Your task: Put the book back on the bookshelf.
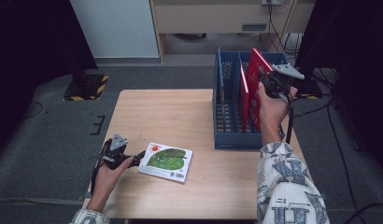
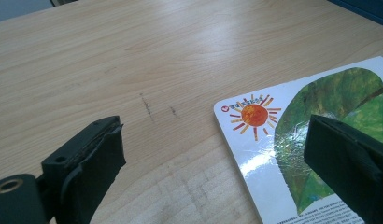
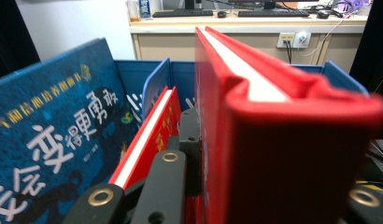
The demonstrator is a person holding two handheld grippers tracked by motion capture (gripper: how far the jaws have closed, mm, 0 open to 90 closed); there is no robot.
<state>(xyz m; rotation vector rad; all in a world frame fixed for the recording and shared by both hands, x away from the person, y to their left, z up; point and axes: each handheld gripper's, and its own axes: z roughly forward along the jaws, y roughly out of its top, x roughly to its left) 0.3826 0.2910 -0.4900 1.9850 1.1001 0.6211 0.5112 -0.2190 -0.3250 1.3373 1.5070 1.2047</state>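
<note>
A thick red hardback book [image 1: 256, 77] stands upright over the right side of the blue slotted rack [image 1: 227, 135], with my right gripper [image 1: 264, 83] shut on it. In the right gripper view its spine [image 3: 292, 154] looms close. A thinner red book [image 3: 150, 133] and a blue book with white characters [image 3: 49, 140] stand in the rack. A white picture book with a green leaf and an orange sun [image 1: 165, 161] lies flat near the table's front left. My left gripper [image 2: 217, 156] is open, low over the table, and the book's sun corner [image 2: 255, 116] lies between its jaws.
The light wooden table [image 1: 171, 116] has bare surface between the flat book and the rack. On the floor to the left stands a base with black and yellow stripes [image 1: 89, 87]. Cables [image 1: 334, 126] run on the floor to the right.
</note>
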